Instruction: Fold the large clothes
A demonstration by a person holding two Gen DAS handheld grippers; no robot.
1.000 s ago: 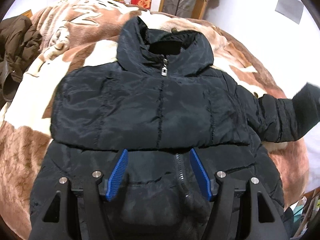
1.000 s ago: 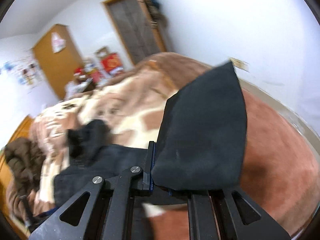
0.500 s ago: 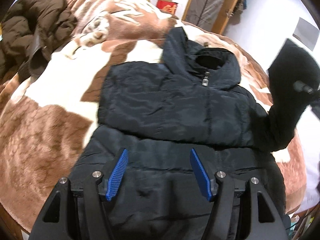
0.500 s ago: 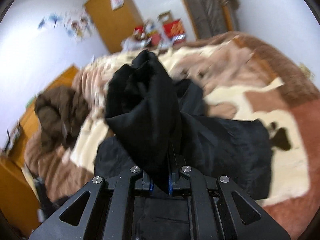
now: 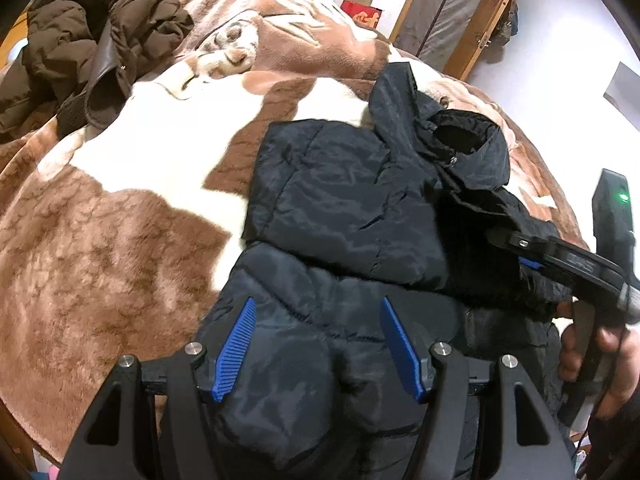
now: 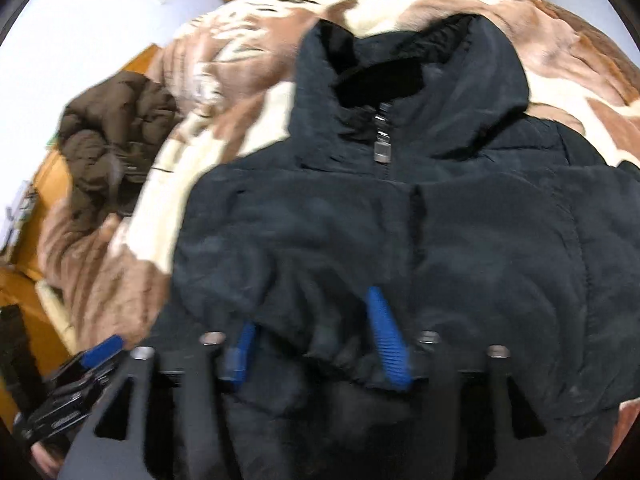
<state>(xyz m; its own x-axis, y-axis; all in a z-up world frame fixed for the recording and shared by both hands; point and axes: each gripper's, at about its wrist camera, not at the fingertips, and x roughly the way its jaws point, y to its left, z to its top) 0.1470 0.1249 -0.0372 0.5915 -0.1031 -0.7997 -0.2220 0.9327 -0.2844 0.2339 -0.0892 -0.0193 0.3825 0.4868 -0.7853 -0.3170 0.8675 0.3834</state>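
A black puffer jacket (image 5: 352, 208) lies front up on a brown and cream blanket, its left sleeve folded across the chest. My left gripper (image 5: 320, 344) is open and empty over the jacket's lower front. My right gripper (image 6: 316, 340) is open over the chest, with the right sleeve's cuff (image 6: 328, 344) lying loose between its blue pads (image 6: 386, 336). The right sleeve now lies across the jacket's front. The right gripper also shows at the right edge of the left wrist view (image 5: 560, 256). The collar and zipper pull (image 6: 382, 148) face up.
A brown jacket (image 5: 88, 40) is heaped at the blanket's (image 5: 120, 240) far left. A wooden door (image 5: 460, 16) and red boxes (image 5: 362, 14) stand beyond the bed. A wooden bed frame (image 6: 44, 184) runs along the left side.
My right gripper carried the right sleeve up and over onto the jacket's chest, then opened and let it go. My left gripper stayed open and shifted slightly left.
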